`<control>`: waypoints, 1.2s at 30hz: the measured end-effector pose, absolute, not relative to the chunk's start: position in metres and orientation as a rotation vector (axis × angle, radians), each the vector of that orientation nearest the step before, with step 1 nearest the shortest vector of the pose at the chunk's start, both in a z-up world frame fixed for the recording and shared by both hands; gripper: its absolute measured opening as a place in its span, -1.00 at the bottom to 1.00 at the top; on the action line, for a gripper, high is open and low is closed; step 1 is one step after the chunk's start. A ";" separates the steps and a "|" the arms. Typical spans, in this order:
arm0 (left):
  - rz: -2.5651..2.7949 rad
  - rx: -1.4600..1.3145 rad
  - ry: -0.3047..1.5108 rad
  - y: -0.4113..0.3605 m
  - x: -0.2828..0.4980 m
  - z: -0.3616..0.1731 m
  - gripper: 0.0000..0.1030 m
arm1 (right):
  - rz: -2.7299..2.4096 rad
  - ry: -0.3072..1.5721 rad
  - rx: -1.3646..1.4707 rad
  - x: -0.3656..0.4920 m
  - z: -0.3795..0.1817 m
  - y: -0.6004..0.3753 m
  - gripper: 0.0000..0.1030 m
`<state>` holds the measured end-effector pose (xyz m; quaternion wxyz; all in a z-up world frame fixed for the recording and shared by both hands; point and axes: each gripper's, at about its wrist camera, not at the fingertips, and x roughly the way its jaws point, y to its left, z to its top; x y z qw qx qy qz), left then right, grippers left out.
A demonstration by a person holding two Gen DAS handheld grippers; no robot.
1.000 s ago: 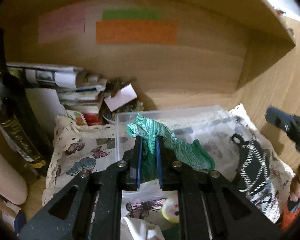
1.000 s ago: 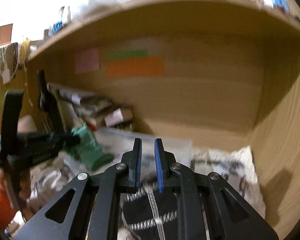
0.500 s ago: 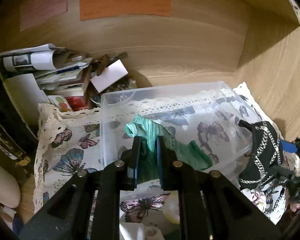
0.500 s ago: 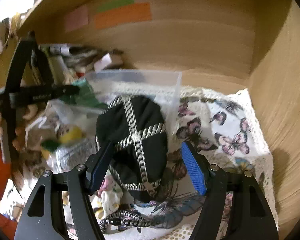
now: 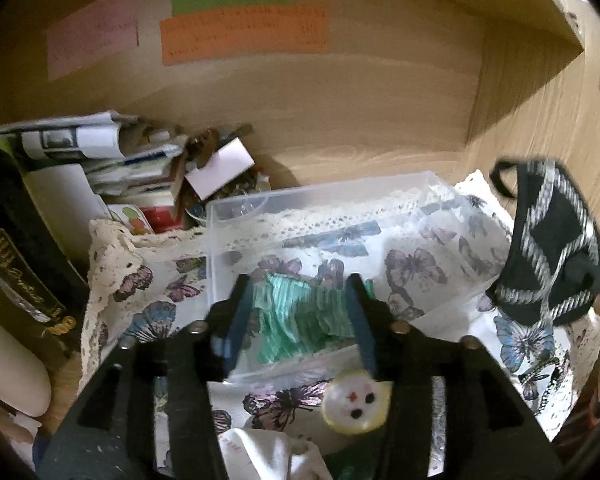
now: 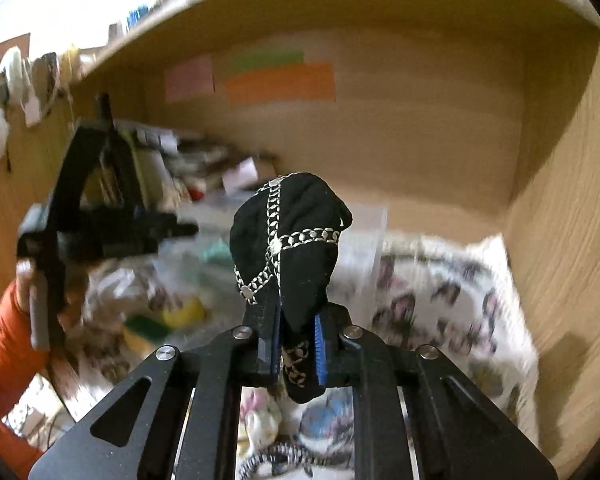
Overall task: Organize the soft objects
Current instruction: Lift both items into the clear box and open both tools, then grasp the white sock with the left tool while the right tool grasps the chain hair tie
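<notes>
A green knitted cloth (image 5: 296, 320) lies crumpled inside the clear plastic box (image 5: 316, 196). My left gripper (image 5: 298, 282) hangs just over it, jaws opening; the cloth sits between the fingers but the pads do not press it. A black cloth with a silver chain pattern (image 6: 292, 232) stands up out of my right gripper (image 6: 296, 320), which is shut on its lower end. In the left wrist view the same black cloth (image 5: 556, 260) hangs in the air right of the box. The left gripper (image 6: 100, 232) shows at the left of the right wrist view, held by a hand with an orange sleeve (image 6: 0, 344).
A butterfly-print cloth (image 5: 140, 280) covers the shelf floor. Papers and small boxes (image 5: 120, 152) pile up at the back left beside a dark bottle (image 5: 16, 260). A round yellow-white toy (image 5: 356, 404) lies in front of the box. Wooden walls close the back and right.
My left jaws have spread and the green cloth has dropped into the clear box. My right gripper opened around the black cloth, shut on it and lifted it off the butterfly cloth.
</notes>
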<state>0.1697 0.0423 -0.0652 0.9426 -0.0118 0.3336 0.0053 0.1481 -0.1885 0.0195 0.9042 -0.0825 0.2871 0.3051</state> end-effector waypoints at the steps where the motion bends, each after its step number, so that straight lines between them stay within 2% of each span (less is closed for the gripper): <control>1: 0.012 -0.027 0.666 0.043 0.166 -0.062 0.09 | 0.628 0.578 -0.170 0.149 0.024 -0.187 -0.78; 4: 0.019 -0.032 0.625 0.046 0.157 -0.050 0.30 | 0.614 0.531 -0.168 0.158 0.037 -0.180 -0.78; 9: 0.038 -0.049 0.566 0.053 0.142 -0.033 0.78 | 0.585 0.522 -0.175 0.183 0.041 -0.165 -0.78; 11: 0.048 -0.060 0.552 0.057 0.137 -0.031 0.86 | 0.579 0.547 -0.187 0.195 0.035 -0.158 -0.78; 21: 0.056 -0.071 0.610 0.072 0.133 -0.048 0.89 | 0.572 0.784 -0.268 0.239 -0.021 -0.135 -0.77; 28: 0.037 -0.099 0.703 0.077 0.130 -0.075 0.89 | 0.601 0.891 -0.293 0.243 -0.038 -0.130 -0.66; 31: 0.036 -0.106 0.721 0.077 0.126 -0.081 0.89 | 0.596 0.870 -0.299 0.238 -0.035 -0.131 -0.48; 33: 0.036 -0.109 0.721 0.078 0.122 -0.082 0.89 | 0.588 0.831 -0.293 0.230 -0.026 -0.136 -0.21; 36: 0.034 -0.118 0.713 0.078 0.114 -0.079 0.89 | 0.578 0.757 -0.277 0.216 -0.010 -0.148 0.06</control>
